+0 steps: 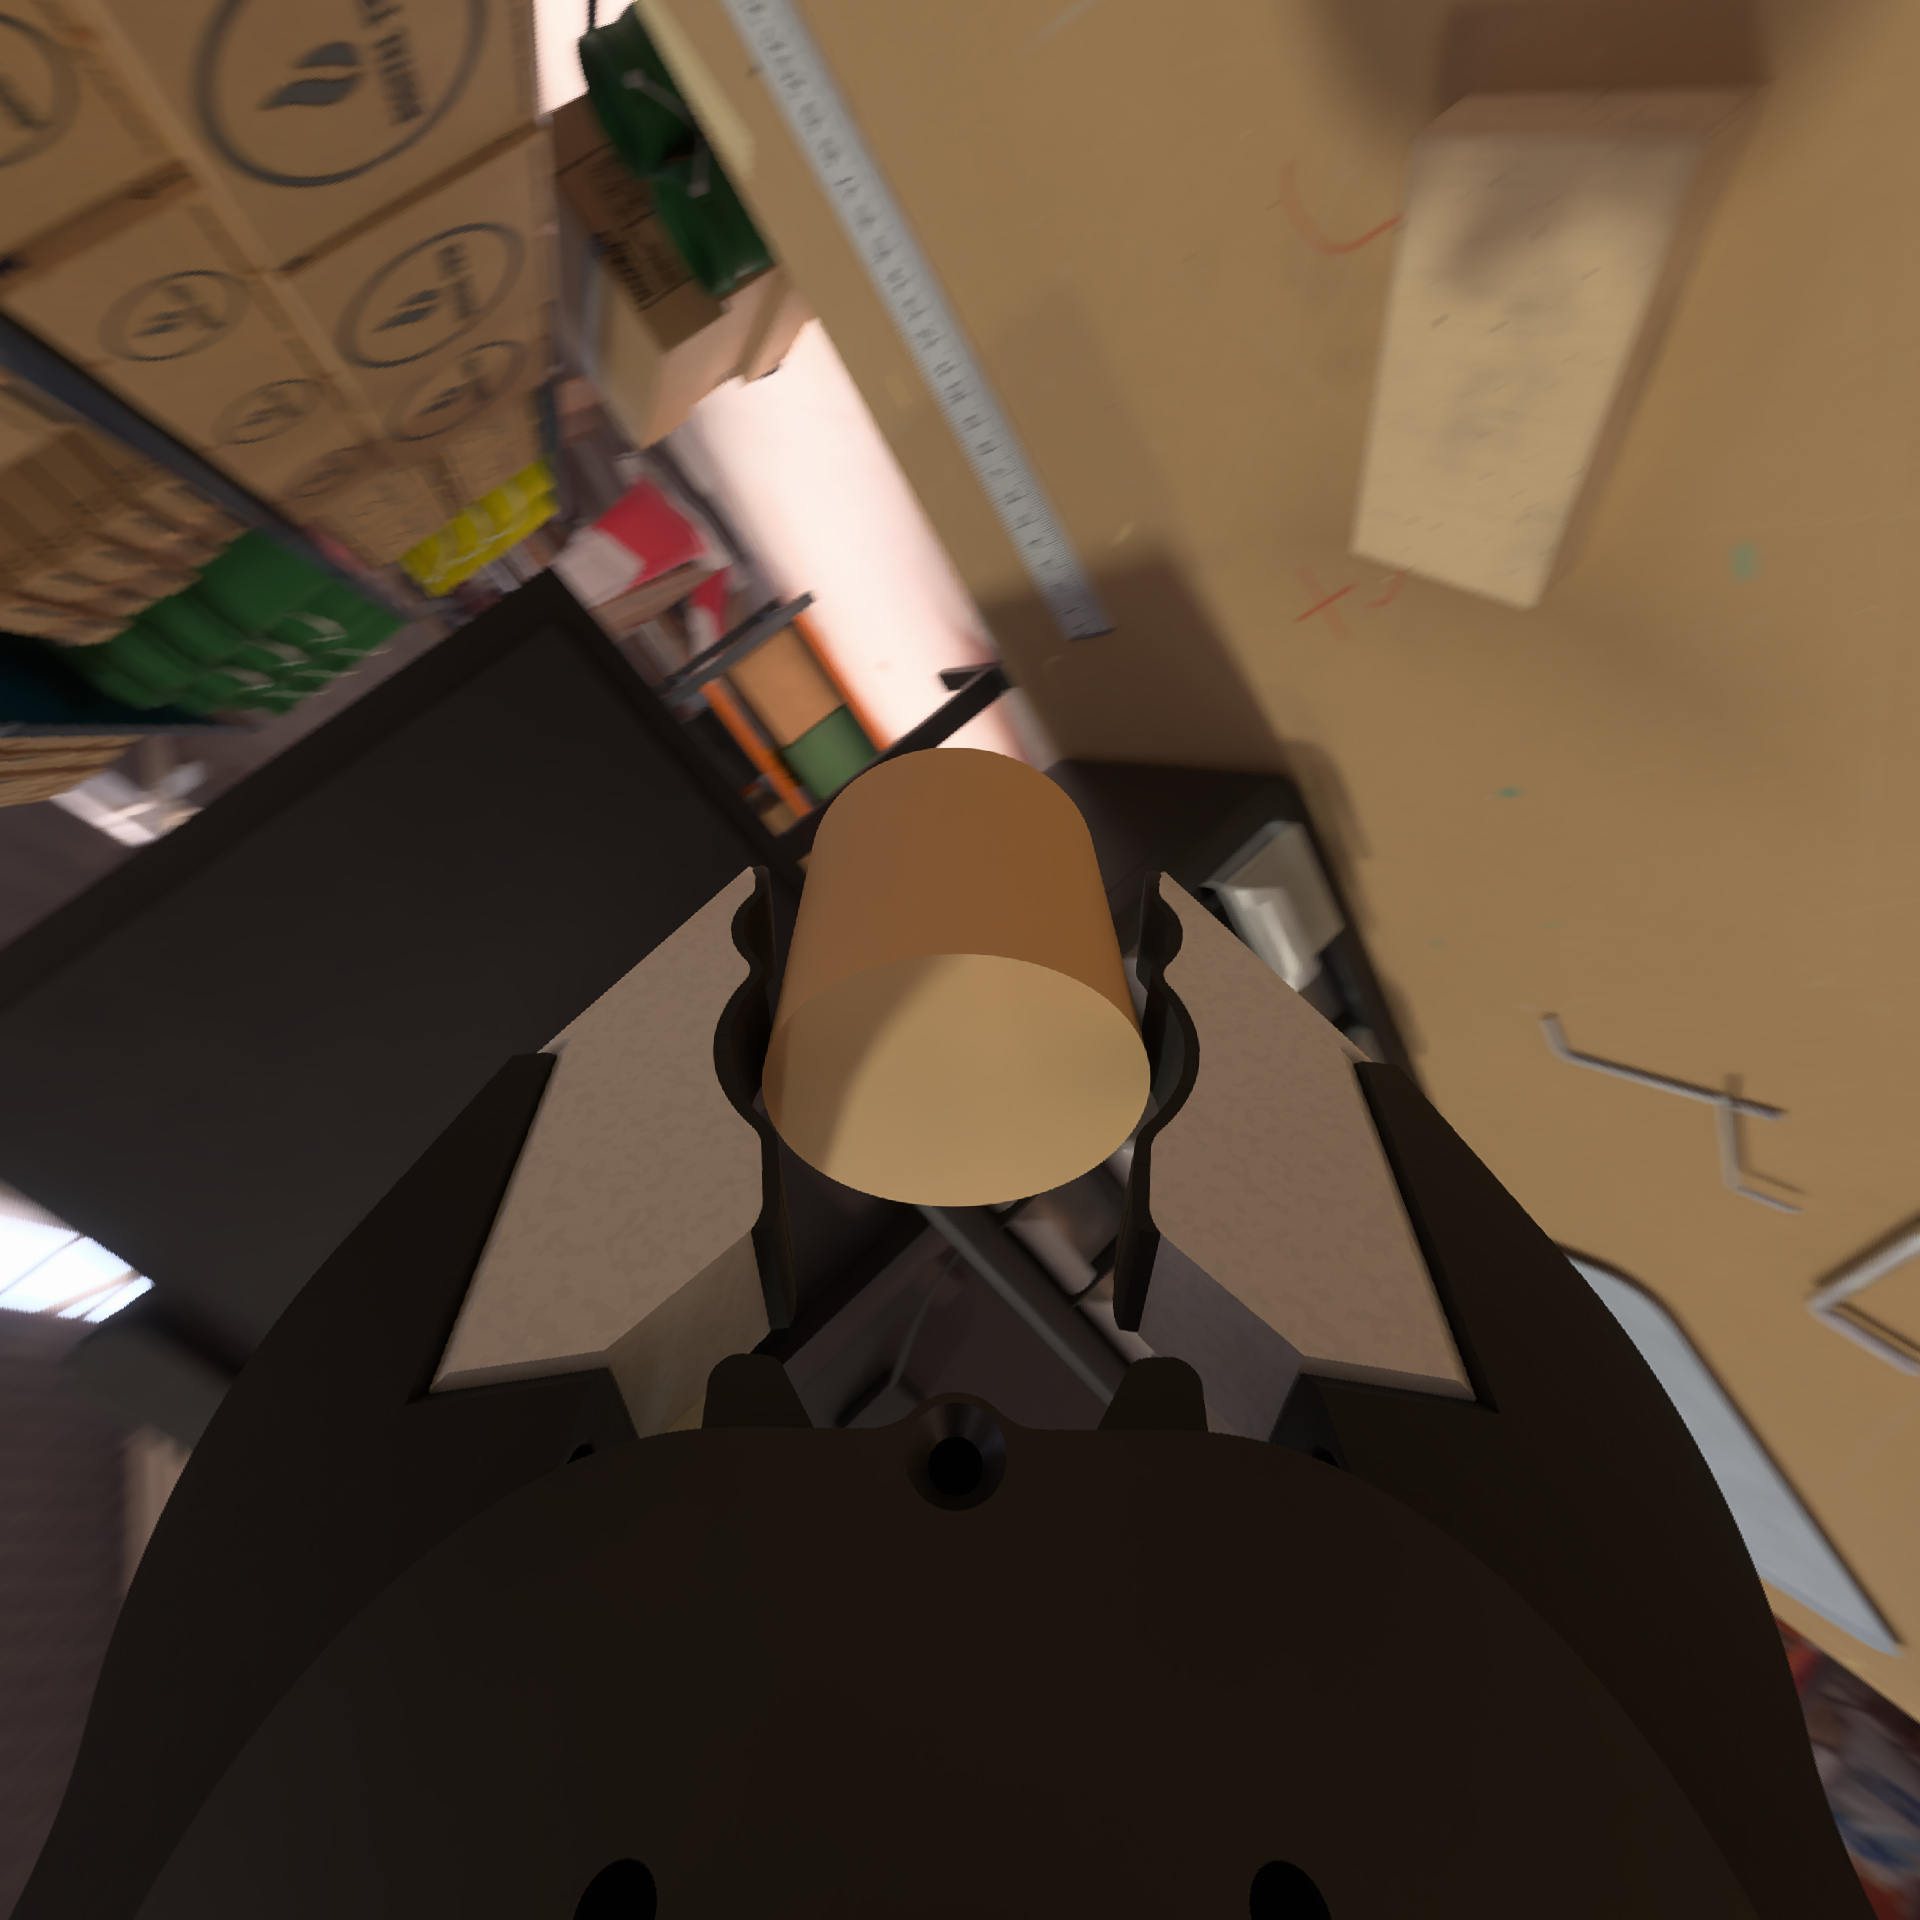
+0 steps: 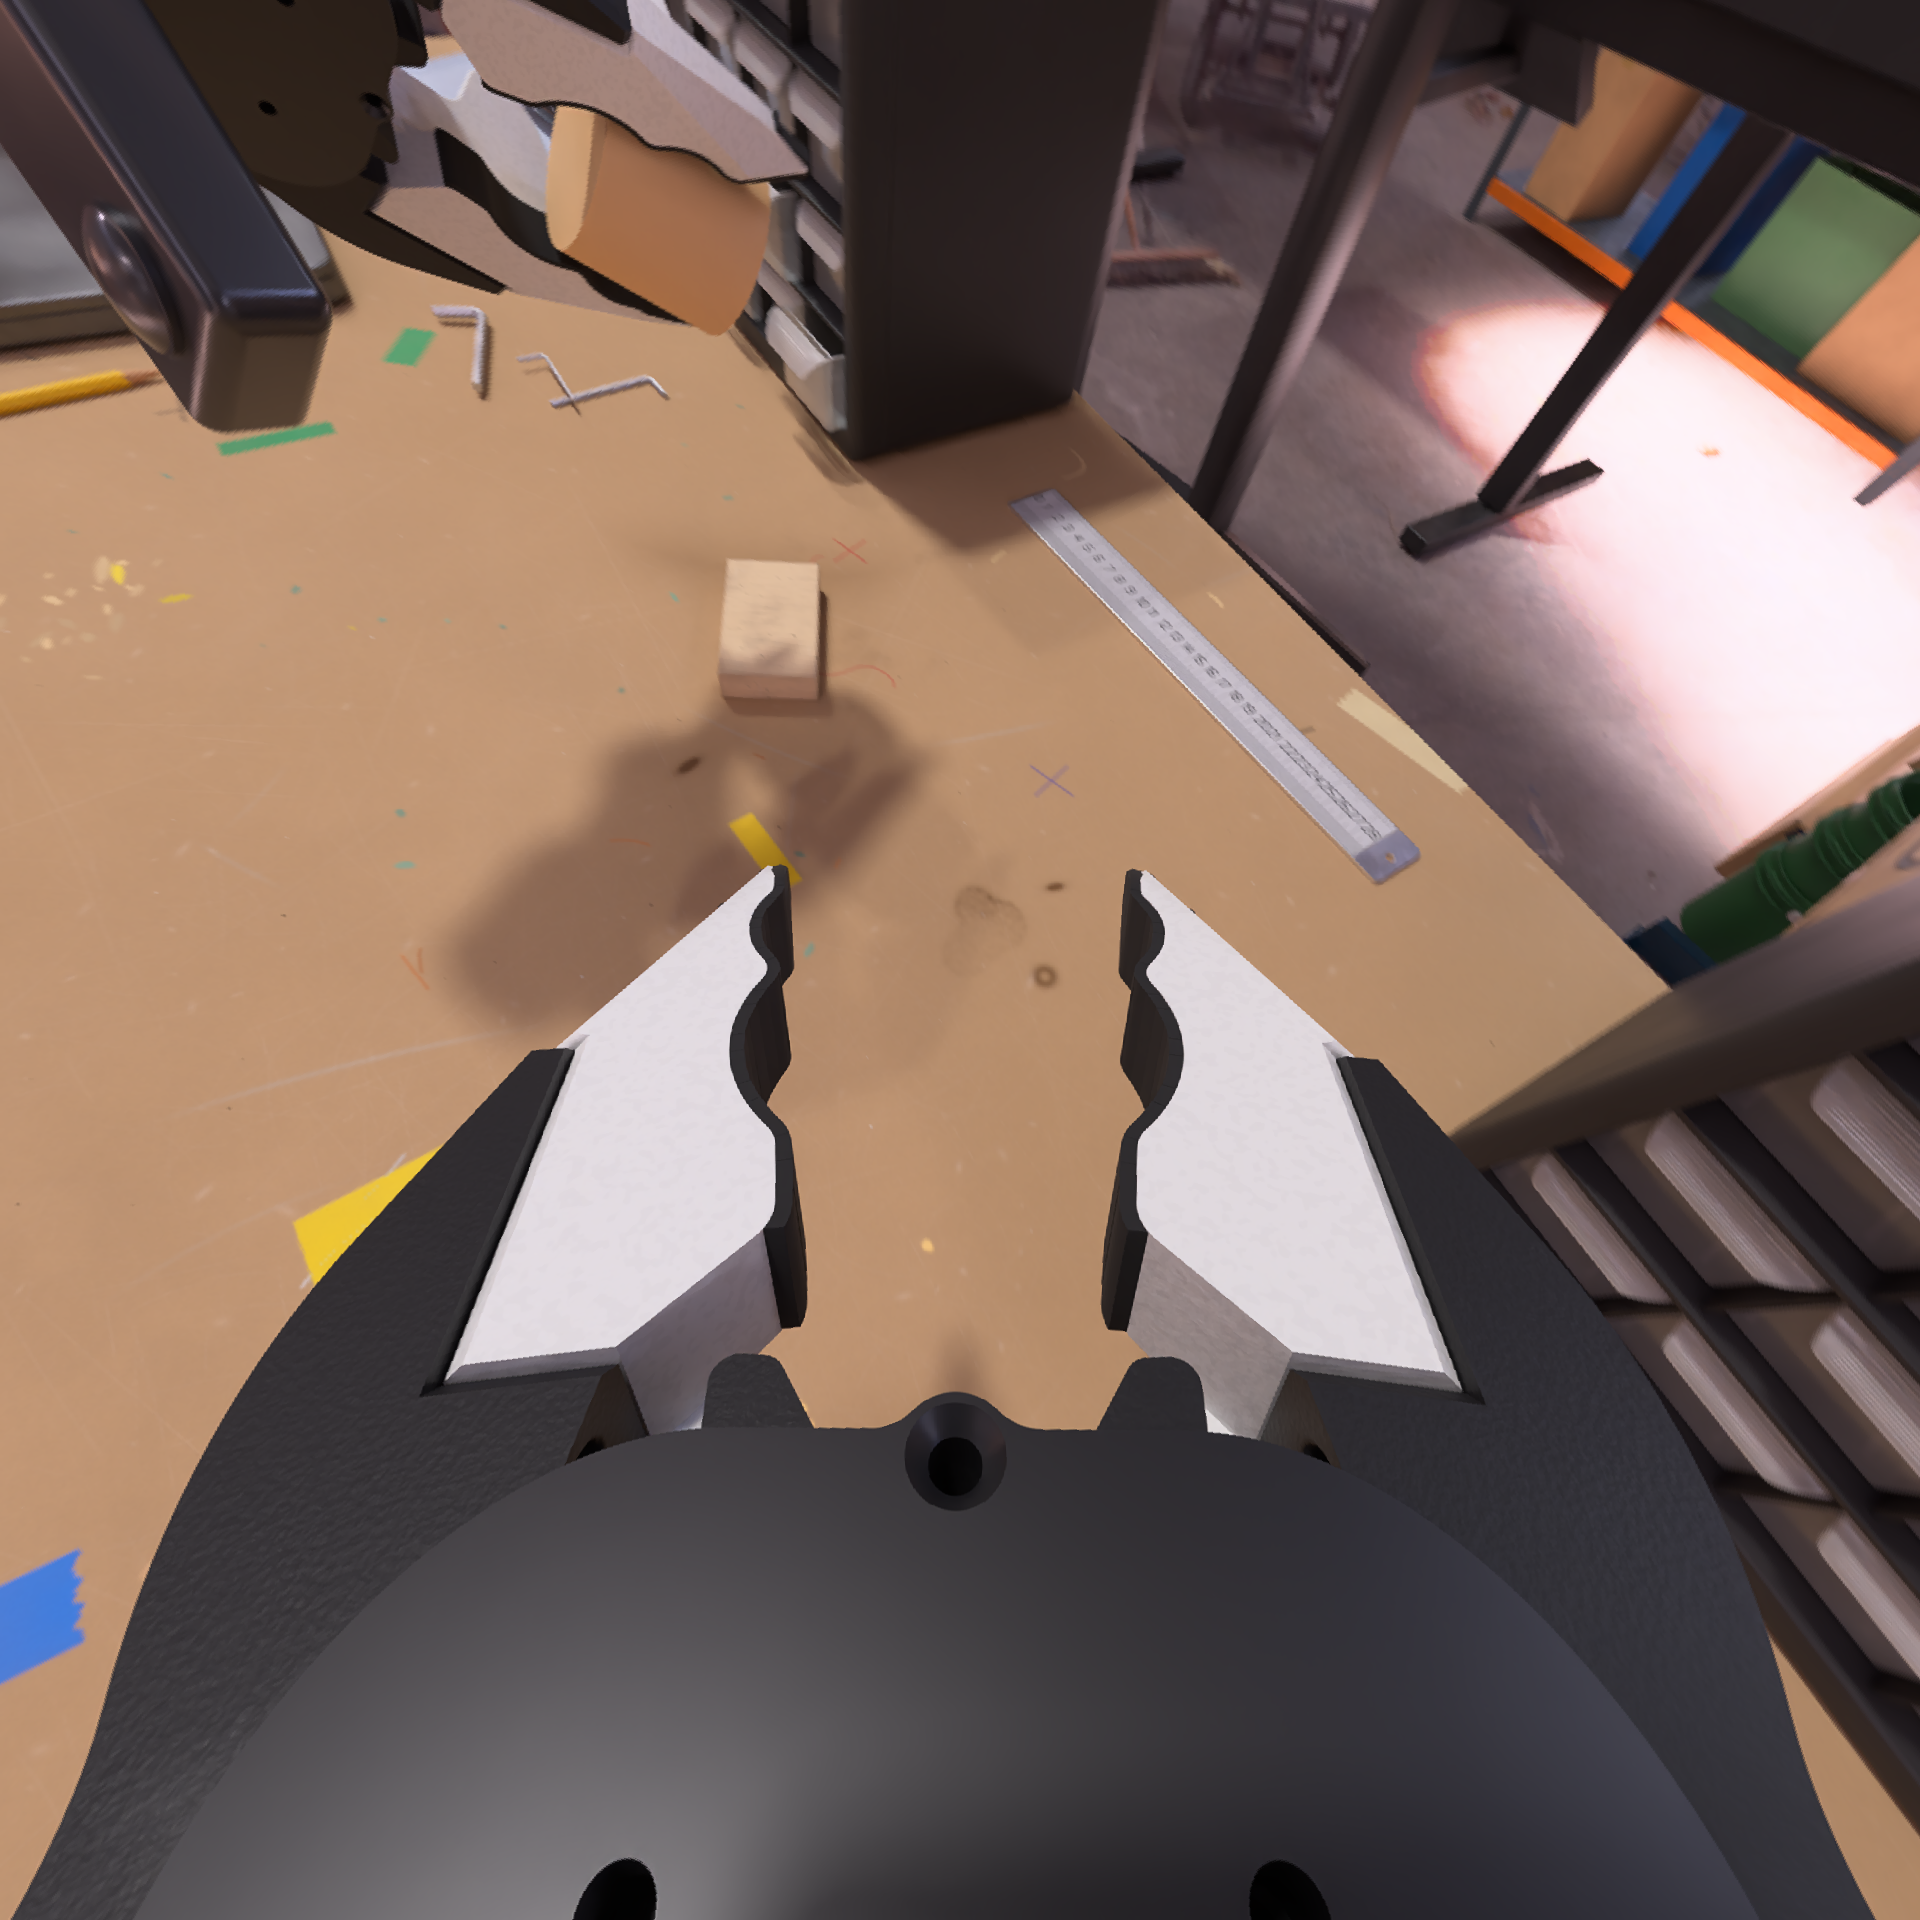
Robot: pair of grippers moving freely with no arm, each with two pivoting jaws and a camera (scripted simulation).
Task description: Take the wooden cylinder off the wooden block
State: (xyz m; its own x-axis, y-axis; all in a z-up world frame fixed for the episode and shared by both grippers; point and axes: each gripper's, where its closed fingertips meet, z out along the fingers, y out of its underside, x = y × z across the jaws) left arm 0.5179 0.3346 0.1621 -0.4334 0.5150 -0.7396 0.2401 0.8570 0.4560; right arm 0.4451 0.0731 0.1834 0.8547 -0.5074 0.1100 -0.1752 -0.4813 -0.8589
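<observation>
My left gripper [image 1: 954, 883] is shut on the wooden cylinder [image 1: 951, 997], a short tan round piece held between its two fingers high above the table. The pale wooden block [image 1: 1507, 343] lies bare on the brown tabletop, far off at the upper right of the left wrist view. In the right wrist view the block [image 2: 771, 629] lies ahead of my right gripper [image 2: 954, 883], which is open and empty above the table. The left gripper with the cylinder [image 2: 665, 223] shows at the top left of that view, well above the block.
A steel ruler [image 2: 1216, 681] lies along the table's right edge. Hex keys [image 2: 582, 384], a pencil [image 2: 73, 393] and bits of coloured tape lie at the far left. A dark post [image 2: 966, 208] and drawer cabinets [image 2: 1766, 1247] stand at the table's back and right.
</observation>
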